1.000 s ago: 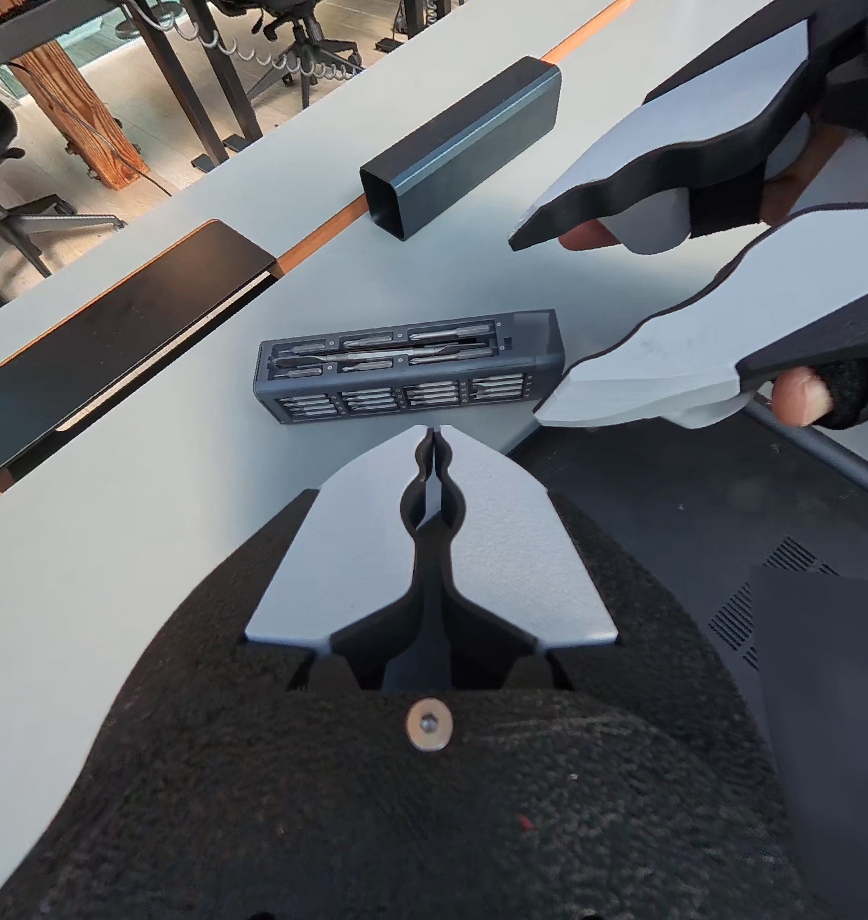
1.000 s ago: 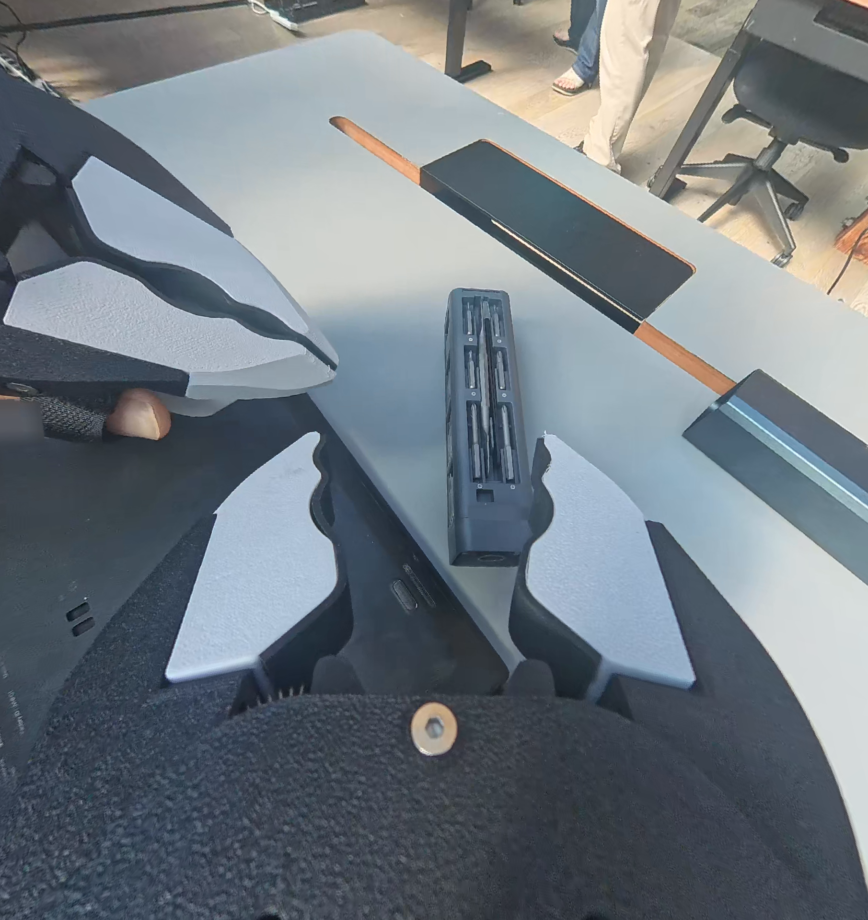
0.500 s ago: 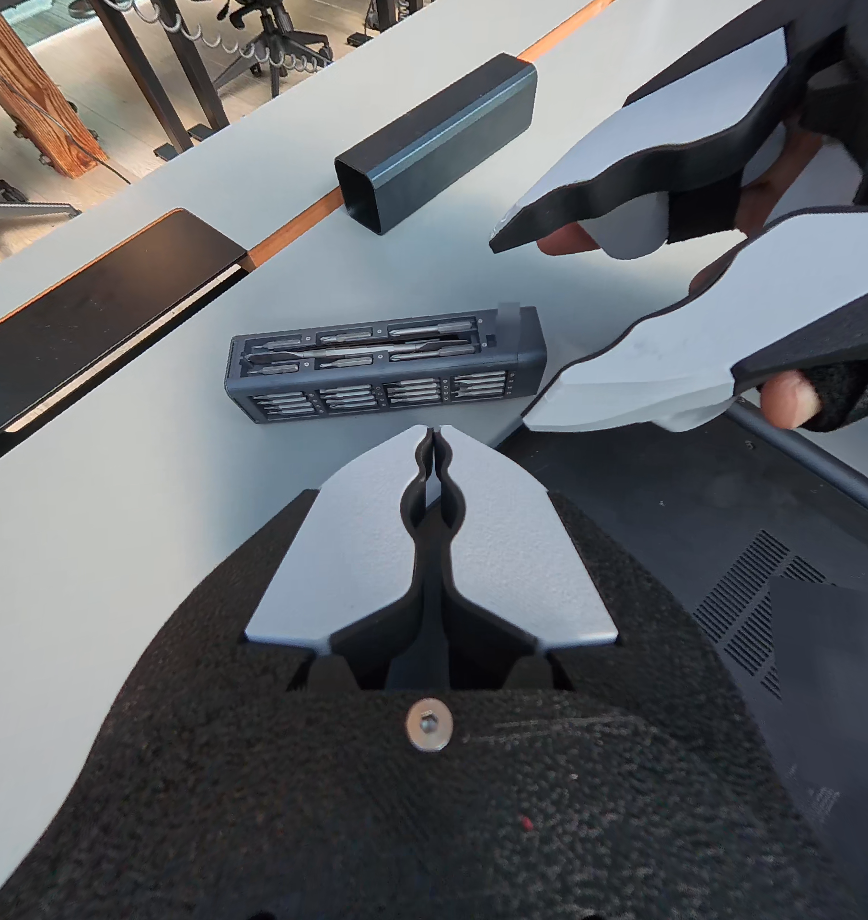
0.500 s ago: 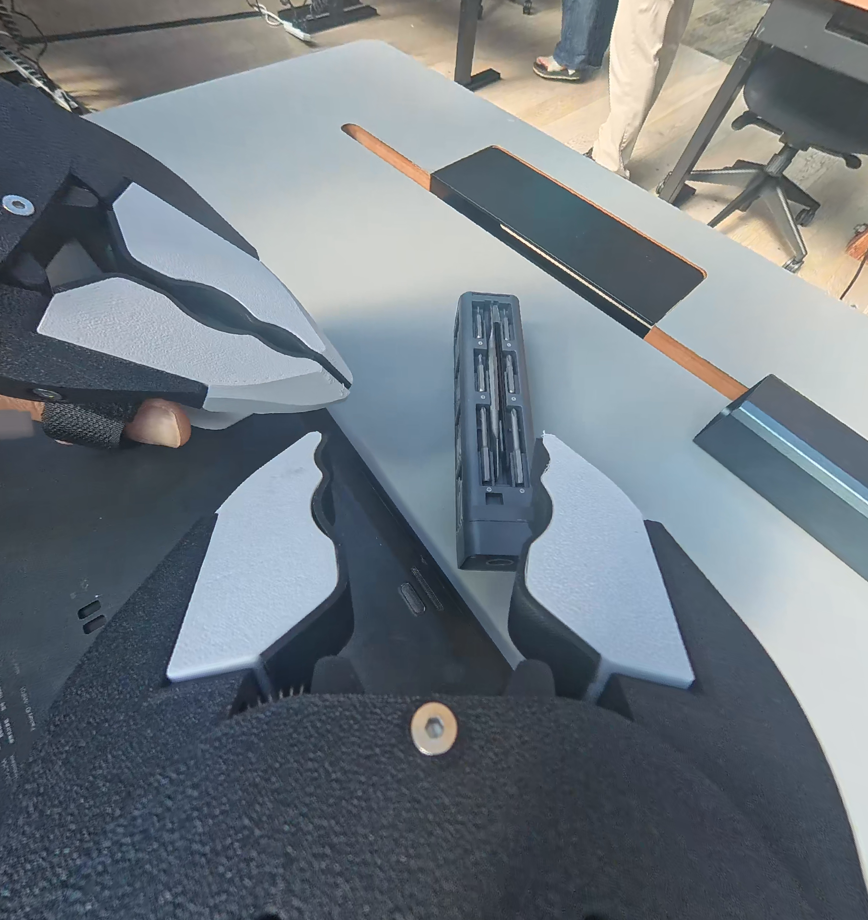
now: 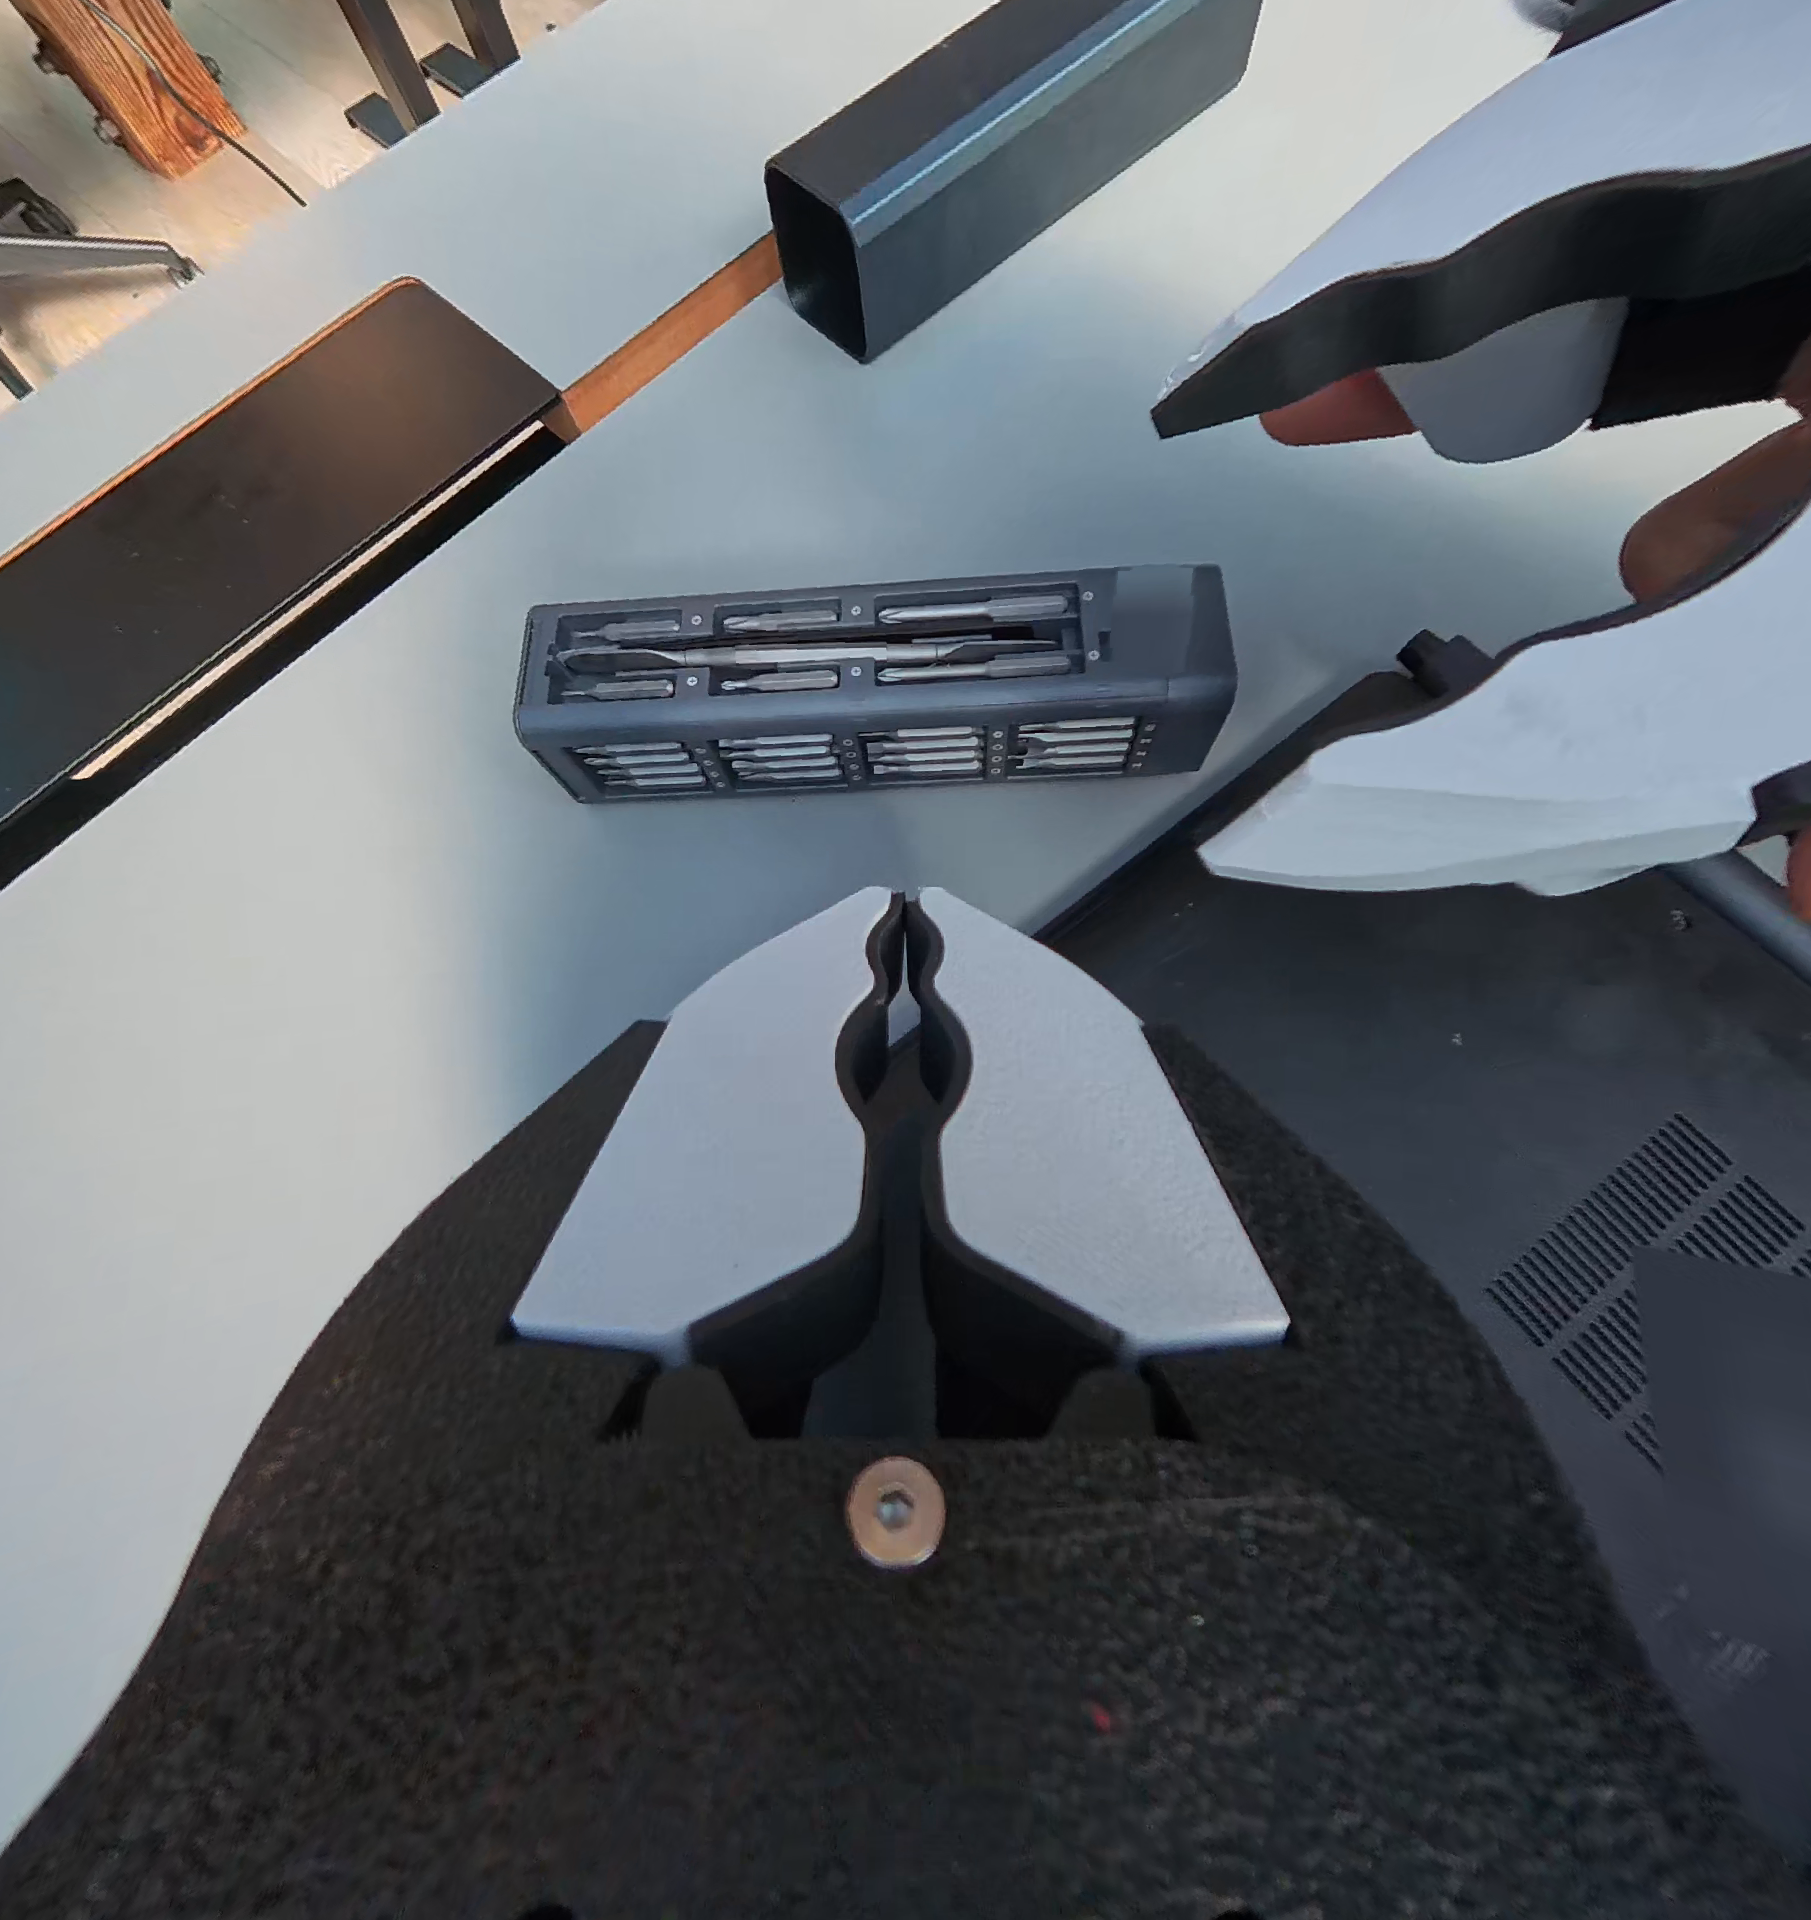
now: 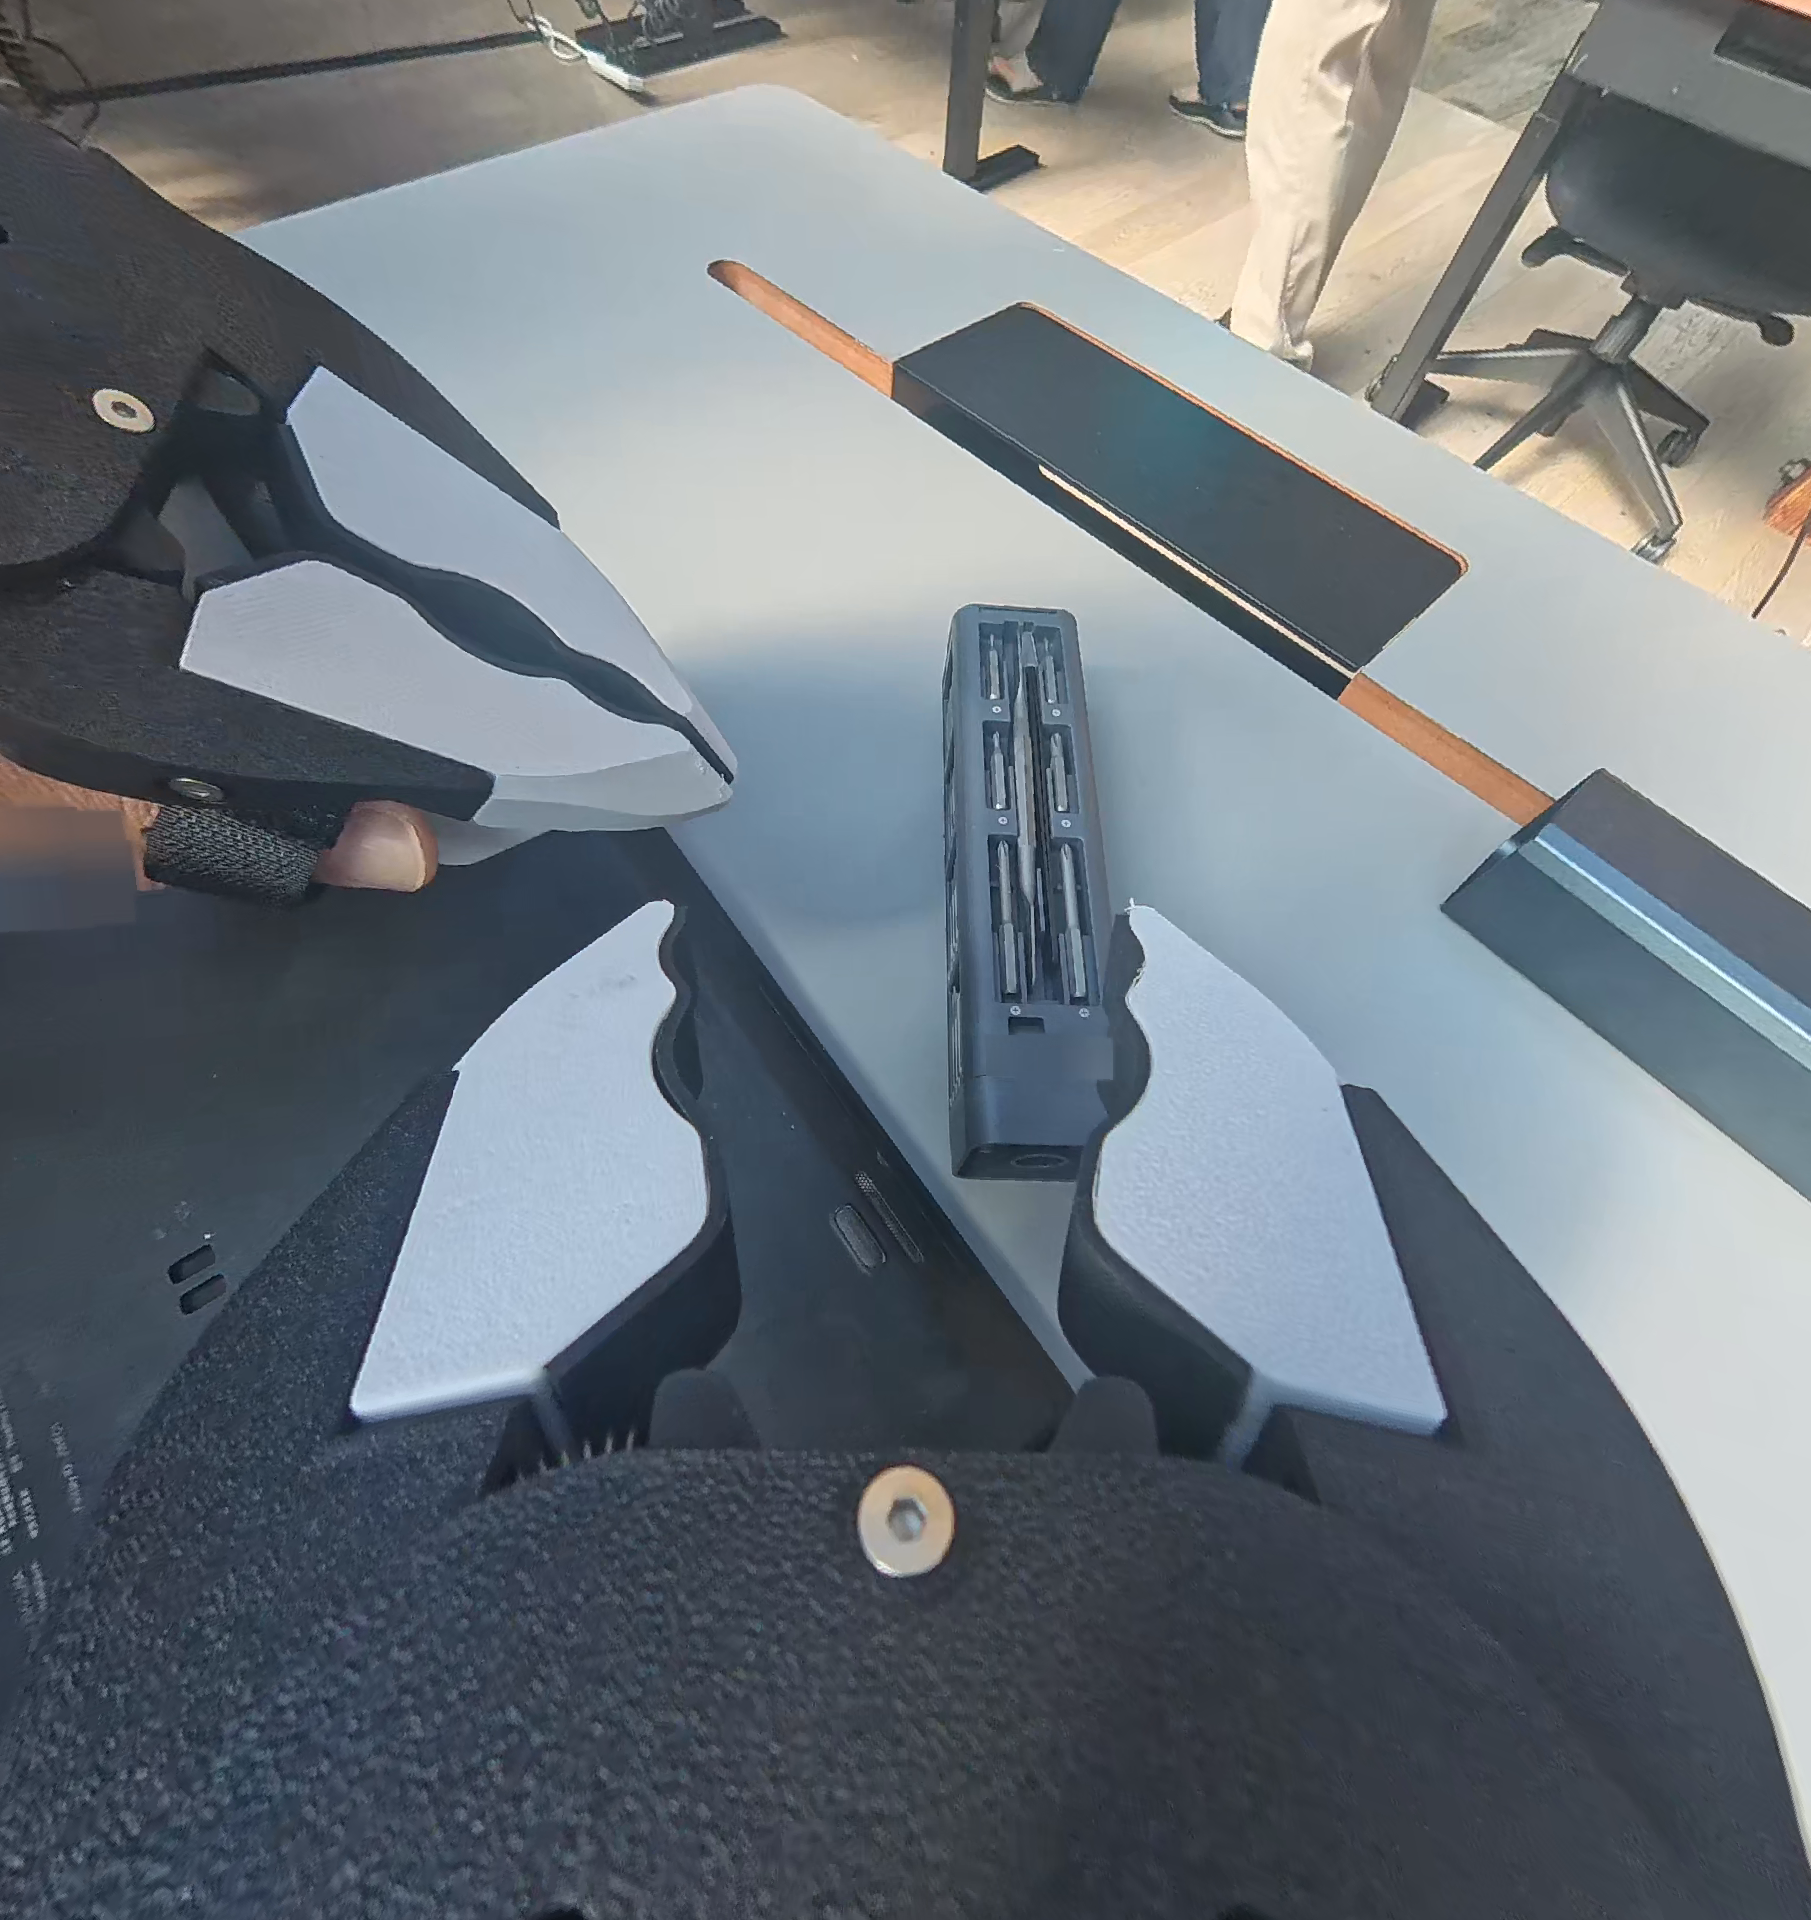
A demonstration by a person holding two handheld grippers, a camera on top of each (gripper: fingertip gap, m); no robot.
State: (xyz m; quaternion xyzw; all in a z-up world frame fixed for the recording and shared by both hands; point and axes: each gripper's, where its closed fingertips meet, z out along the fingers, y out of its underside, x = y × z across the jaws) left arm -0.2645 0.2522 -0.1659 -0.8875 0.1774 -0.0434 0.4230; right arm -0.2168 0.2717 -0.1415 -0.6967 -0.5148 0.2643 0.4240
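Observation:
A dark grey screwdriver bit tray [image 5: 870, 686] lies on the pale grey table [image 5: 257, 987], full of metal bits and a long driver. It also shows in the right wrist view [image 6: 1020, 894]. My left gripper [image 5: 903, 902] is shut and empty, just short of the tray's long side. My right gripper [image 6: 896, 920] is open and empty, its right finger [image 6: 1233, 1143] beside the tray's near end. The right gripper also shows in the left wrist view [image 5: 1181, 634], the left gripper in the right wrist view [image 6: 719, 769]. A black laptop, underside up [image 5: 1452, 1143], lies under both grippers.
The tray's empty dark sleeve [image 5: 994, 156] lies farther back, also seen in the right wrist view [image 6: 1670, 966]. A black cable-slot cover [image 5: 205, 551] sits in the table beside an orange-edged slot [image 6: 807, 322]. Office chairs [image 6: 1649, 229] and a person's legs [image 6: 1316, 135] stand beyond the table. The left gripper's tips are roughly 6 cm from the right gripper's.
Both grippers have drawn a little closer over the tray and laptop. The tray has not moved. The left stays shut, the right stays open.

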